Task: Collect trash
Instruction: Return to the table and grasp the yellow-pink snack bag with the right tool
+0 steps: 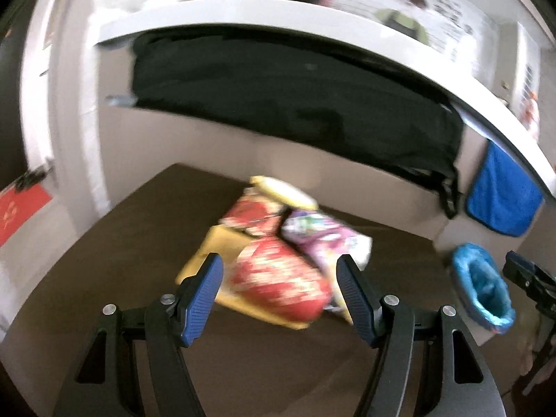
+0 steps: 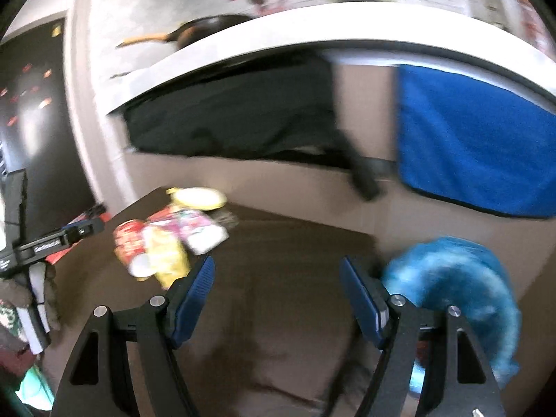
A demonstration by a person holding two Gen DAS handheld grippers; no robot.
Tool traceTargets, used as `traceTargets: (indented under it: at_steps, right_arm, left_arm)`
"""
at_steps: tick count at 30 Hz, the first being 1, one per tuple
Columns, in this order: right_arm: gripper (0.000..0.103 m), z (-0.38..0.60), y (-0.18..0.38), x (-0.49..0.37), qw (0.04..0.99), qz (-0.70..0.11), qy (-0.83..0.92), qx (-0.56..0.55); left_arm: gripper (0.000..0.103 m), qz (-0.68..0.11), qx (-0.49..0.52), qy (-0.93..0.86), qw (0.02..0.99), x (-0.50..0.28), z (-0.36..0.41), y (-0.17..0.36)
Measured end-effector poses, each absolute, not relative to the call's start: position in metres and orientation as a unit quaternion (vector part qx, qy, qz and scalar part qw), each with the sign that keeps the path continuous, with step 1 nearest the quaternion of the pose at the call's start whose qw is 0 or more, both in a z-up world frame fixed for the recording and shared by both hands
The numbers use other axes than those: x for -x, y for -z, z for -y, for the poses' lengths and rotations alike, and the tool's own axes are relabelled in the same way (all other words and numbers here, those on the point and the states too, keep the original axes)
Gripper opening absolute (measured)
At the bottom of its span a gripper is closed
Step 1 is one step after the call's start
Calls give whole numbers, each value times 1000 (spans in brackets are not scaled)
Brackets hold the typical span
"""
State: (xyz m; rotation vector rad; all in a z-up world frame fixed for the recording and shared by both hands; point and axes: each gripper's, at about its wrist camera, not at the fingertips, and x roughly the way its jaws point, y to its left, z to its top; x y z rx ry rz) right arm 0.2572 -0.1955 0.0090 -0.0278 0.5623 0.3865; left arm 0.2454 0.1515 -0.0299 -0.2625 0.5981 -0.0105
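Left hand-held gripper (image 1: 279, 272), jaws apart and empty, faces the wrapper pile (image 1: 278, 250) directly ahead; right hand-held gripper (image 2: 276, 274), also open, sits beside the blue-lined bin (image 2: 462, 285).

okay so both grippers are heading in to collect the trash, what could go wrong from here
1. The wrappers lie overlapped in a heap, so the open left gripper may pinch several or drag the pile across the table.
2. The blue-lined bin sits right beside the right gripper, which could knock it over.
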Motion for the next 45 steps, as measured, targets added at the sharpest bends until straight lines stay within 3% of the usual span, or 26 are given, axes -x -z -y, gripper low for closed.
traceTargets:
  at_steps: [7, 9, 11, 20, 22, 24, 26, 45]
  right_arm:
    - [70, 99, 12, -277, 906, -310, -277, 74]
    - [57, 71, 22, -285, 893, -325, -296, 98]
    - [52, 53, 30, -291, 882, -336, -311, 112]
    - [52, 4, 69, -338, 861, -381, -296, 160]
    - [51, 6, 74, -347, 855, -396, -297, 154]
    - [43, 10, 79, -353, 847, -413, -305, 135]
    - [27, 18, 79, -354, 845, -421, -307, 121]
    - [24, 160, 72, -329, 879, -424, -217, 16]
  left_arm:
    - [68, -317, 171, -2, 933, -237, -202, 59]
    - [68, -321, 180, 1, 930, -236, -210, 64]
    - [68, -326, 187, 5, 927, -236, -217, 69]
    - [68, -342, 212, 27, 915, -243, -227, 85]
    - [68, -347, 216, 33, 912, -248, -227, 88]
    - [68, -350, 220, 43, 910, -251, -225, 90]
    - [68, -351, 218, 48, 909, -254, -221, 90]
    - [68, -353, 195, 85, 911, -303, -166, 69]
